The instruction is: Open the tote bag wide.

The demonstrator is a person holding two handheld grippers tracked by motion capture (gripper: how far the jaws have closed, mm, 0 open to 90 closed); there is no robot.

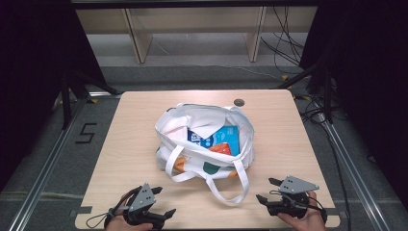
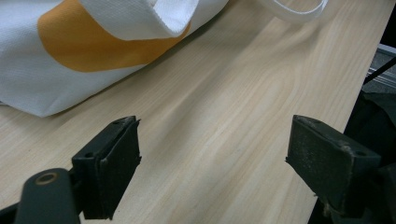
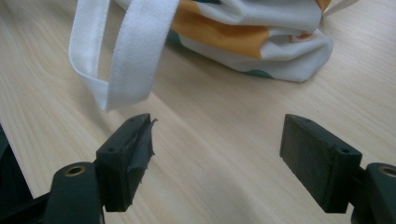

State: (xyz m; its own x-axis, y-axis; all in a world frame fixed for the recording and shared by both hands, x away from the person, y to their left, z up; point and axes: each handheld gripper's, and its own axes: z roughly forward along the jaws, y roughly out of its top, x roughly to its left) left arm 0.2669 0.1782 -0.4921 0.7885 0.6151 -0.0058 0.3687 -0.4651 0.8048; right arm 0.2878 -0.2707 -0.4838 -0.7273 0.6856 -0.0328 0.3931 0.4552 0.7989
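Here, the left gripper [image 1: 162, 202] rests at the worktop's [image 1: 130, 144] near edge, fingers [image 2: 112, 163] spread wide and empty. The white tote bag [image 1: 204, 144] lies mid-worktop beyond, apart from both grippers. The right gripper [image 1: 268, 190], fingers equally wide, sits just beside the bag's strap loop [image 3: 126, 60].

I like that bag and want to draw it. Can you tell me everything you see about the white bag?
The white bag looks like soft cloth, printed with orange and dark green patches. It lies slumped in the middle of the wooden table, its mouth open, with a blue packet showing inside. Long white straps spill toward the near edge. Neither claw touches it; both sit open nearby.
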